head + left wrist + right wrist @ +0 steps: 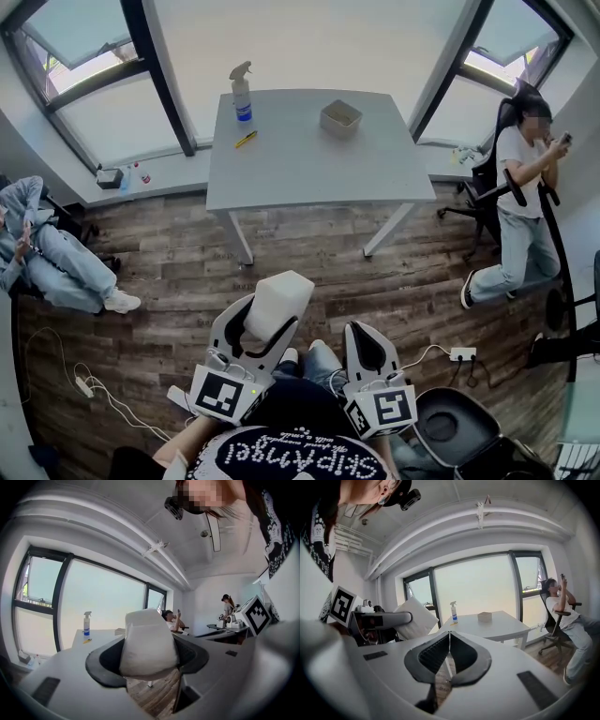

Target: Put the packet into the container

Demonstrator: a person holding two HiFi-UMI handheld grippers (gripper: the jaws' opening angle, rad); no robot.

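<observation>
left gripper point(270, 323) clamps one packet point(280, 298); right gripper point(449, 634) pressed together; one container point(340, 118), seemingly cardboard.

Table point(309, 173): the near half and the right side are bare and open to approach from the front edge. An upright spray bottle point(243, 94) occupies the far left corner, with a yellow marker point(246, 140) lying just beside it. The container point(340, 119) stands far centre-right with its open top facing up, well apart from the bottle, with a free lane between them. The wooden floor point(187, 272) before the table is open. Seated persons at left point(47, 248) and right point(520, 187) are apart from the table. A black chair seat point(450, 427) sits close at lower right. A cable point(103, 394) trails at lower left.
</observation>
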